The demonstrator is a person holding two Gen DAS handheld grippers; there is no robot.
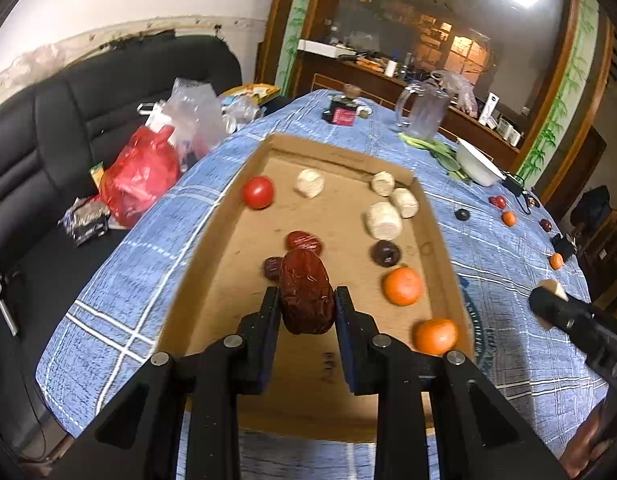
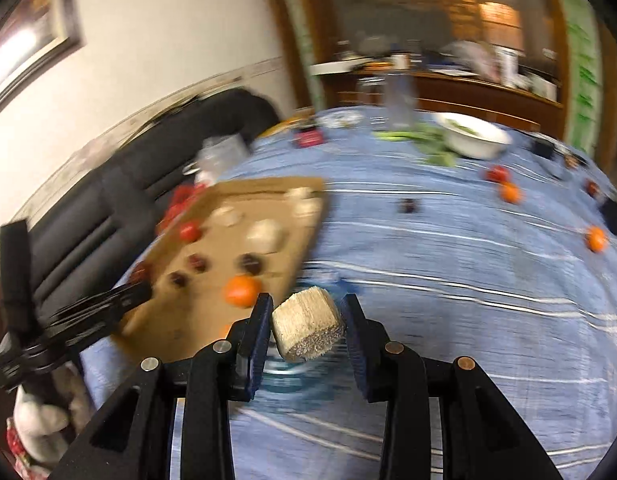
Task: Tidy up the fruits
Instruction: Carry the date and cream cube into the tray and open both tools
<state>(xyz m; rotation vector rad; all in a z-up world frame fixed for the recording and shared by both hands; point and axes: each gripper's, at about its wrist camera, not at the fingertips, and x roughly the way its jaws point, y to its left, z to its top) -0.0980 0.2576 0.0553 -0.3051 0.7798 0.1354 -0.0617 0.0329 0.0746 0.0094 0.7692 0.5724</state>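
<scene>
My left gripper [image 1: 306,294] is shut on a wrinkled dark-red date [image 1: 306,300], held over the near part of a cardboard tray [image 1: 340,154]. The tray holds a tomato [image 1: 259,192], several pale cut chunks [image 1: 383,221], two dates [image 1: 303,241], a dark round fruit [image 1: 385,253] and two oranges [image 1: 402,286]. My right gripper [image 2: 307,302] grips a pale fibrous chunk [image 2: 308,328] above the blue checked cloth, just right of the tray [image 2: 304,184]. It also shows at the left wrist view's right edge, right gripper [image 1: 548,296].
Loose oranges [image 1: 508,218], a dark fruit [image 1: 462,214] and red fruits [image 1: 498,201] lie on the cloth to the right. A white bowl [image 1: 478,166], greens and a clear jug [image 1: 422,112] stand at the back. A black sofa [image 1: 48,128] with bags [image 1: 140,176] is on the left.
</scene>
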